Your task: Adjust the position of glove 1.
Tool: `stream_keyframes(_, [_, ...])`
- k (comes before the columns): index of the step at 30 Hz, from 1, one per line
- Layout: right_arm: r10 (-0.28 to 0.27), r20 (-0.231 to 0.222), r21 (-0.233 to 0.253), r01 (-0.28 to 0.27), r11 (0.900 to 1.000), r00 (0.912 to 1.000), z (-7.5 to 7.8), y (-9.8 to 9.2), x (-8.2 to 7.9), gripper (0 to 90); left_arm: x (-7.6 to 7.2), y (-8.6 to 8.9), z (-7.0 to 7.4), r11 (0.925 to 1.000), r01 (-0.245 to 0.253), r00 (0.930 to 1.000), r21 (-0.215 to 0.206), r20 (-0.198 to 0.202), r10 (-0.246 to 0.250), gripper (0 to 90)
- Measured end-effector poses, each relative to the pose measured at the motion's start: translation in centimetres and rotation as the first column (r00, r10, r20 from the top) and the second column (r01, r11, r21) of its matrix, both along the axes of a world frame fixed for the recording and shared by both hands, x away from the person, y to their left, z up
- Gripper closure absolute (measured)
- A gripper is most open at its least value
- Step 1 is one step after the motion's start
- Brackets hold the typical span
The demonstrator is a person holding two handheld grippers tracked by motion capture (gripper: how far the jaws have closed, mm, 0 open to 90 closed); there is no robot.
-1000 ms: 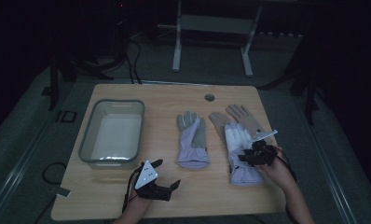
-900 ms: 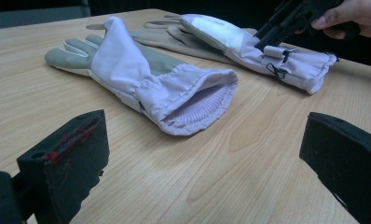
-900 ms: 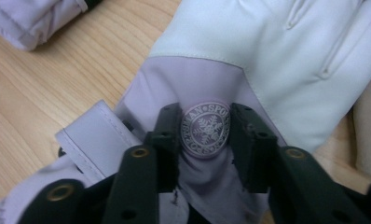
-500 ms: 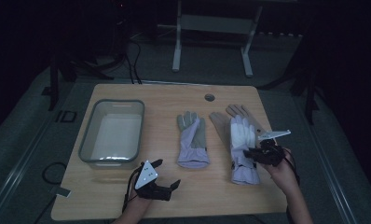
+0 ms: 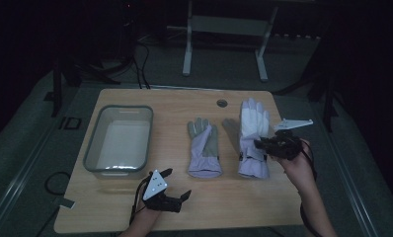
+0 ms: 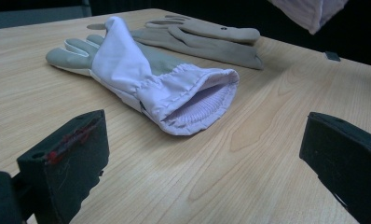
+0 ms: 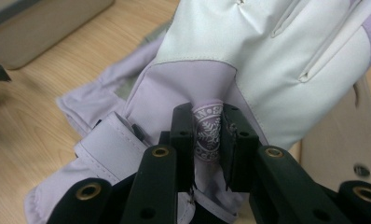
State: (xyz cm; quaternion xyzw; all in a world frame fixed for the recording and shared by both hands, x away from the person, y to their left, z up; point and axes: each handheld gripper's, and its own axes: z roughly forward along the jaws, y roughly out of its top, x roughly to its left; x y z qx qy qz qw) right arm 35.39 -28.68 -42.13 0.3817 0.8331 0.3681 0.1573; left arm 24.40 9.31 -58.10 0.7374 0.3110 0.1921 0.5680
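Right gripper point(image 7: 207, 135) pinches the white-and-lilac fabric glove point(image 5: 254, 133), lifting it. Left gripper point(image 5: 177, 190) spread, idle. Next, probably: carry to the clear plastic bin point(image 5: 93, 148).

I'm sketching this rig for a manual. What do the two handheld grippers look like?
Both are black. The left gripper carries a pale grey three-cornered plate with small dots, and a dark cable trails from it; its jaw pads show red marks. The right gripper has angular black jaws with brass-coloured rivet holes, plus a grey plate on top. No sleeves show on the forearms.
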Motion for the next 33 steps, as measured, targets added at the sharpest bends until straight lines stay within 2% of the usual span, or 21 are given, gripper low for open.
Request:
stream_keyframes(5, [0.028, 0.018, -0.013, -0.028, 1.0, 0.9994, 1.1, 1.9, 0.7, 76.8, 0.0, 0.0, 0.0, 1.0, 0.002, 1.0, 0.001, 0.001, -0.002, 1.5])
stream_keyframes(10, [0.056, 0.025, -0.01, -0.056, 0.998, 0.9981, 2.2, 5.0, 2.0, 76.8, 0.0, 0.0, 0.0, 1.0, 0.002, 1.0, 0.0, 0.001, -0.002, 1.5])
stream_keyframes(11, [0.056, 0.025, -0.01, -0.056, 0.998, 0.9981, 2.2, 5.0, 2.0, 76.8, 0.0, 0.0, 0.0, 1.0, 0.002, 1.0, 0.0, 0.001, -0.002, 1.5])
stream_keyframes(17, [0.082, 0.01, -0.015, -0.082, 0.997, 0.9966, 2.4, 8.5, 3.1, 76.8, -0.1, 0.0, 0.0, 1.0, 0.004, 1.0, 0.002, 0.003, -0.004, 1.5])
stream_keyframes(19, [0.088, -0.003, -0.026, -0.088, 0.996, 0.9961, 2.0, 10.1, 3.2, 76.8, -0.1, 0.0, 0.0, 1.0, 0.003, 1.0, 0.003, 0.005, -0.003, 1.5])
stream_keyframes(23, [0.087, -0.016, -0.057, -0.088, 0.995, 0.9961, 1.0, 12.1, 3.3, 76.8, -0.1, -0.1, 0.0, 1.0, 0.004, 1.0, 0.005, 0.008, -0.004, 1.5])
stream_keyframes(27, [0.067, -0.036, -0.079, -0.07, 0.994, 0.9971, -0.3, 13.4, 3.2, 76.7, -0.1, 0.0, 0.0, 1.0, 0.004, 1.0, 0.002, 0.004, -0.004, 1.5])
stream_keyframes(33, [0.039, -0.097, -0.105, -0.049, 0.993, 0.9945, -2.6, 14.6, 3.6, 76.6, -0.1, 0.0, 0.0, 1.0, 0.005, 1.0, 0.004, 0.007, -0.005, 1.5])
